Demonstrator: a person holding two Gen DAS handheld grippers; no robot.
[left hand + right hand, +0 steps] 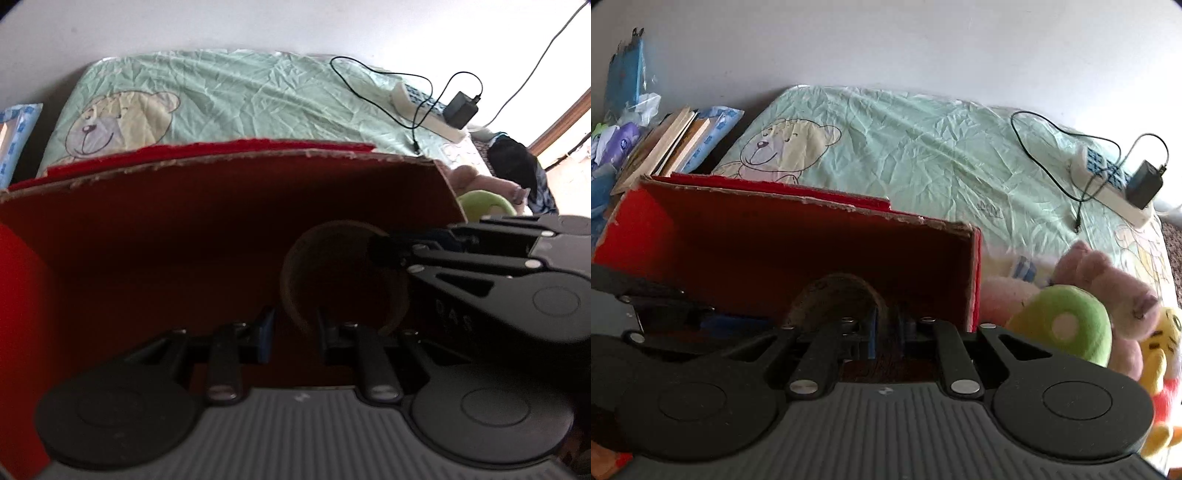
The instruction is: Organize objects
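Red cardboard fills the left wrist view: 1 open box [221, 206] with a torn top edge stands on a bed [258, 96] under a pale green sheet printed with 1 bear. Deep in its dark interior sits 1 brown ring-shaped object [291, 280], too blurred and shadowed to identify. The left claw [295, 328] is inside the box with its 2 fingers apart and the ring's near edge between them; whether the pads touch it cannot be told. The right claw [384, 251] enters from the right with its tips at the ring's far rim, its opening unreadable here. Behind lie 1 white power strip [424, 107] with 1 black adapter [460, 109] plugged in. A green plush ring [484, 205] is mostly hidden by the box wall.

The right wrist view shows the same box [798, 236] from the other side. The right claw [886, 325] has its 2 blue-padded fingers close together around the ring's [834, 288] wall, apparently gripping it, though shadow blurs the contact. The left claw [731, 321] reaches in from the left. Only here are 1 stack of books [672, 144] and a heap of plush toys seen clearly: 1 green plush ring [1067, 325], 1 pink toy [1108, 288], 1 yellow toy [1163, 343] cut off by the frame.
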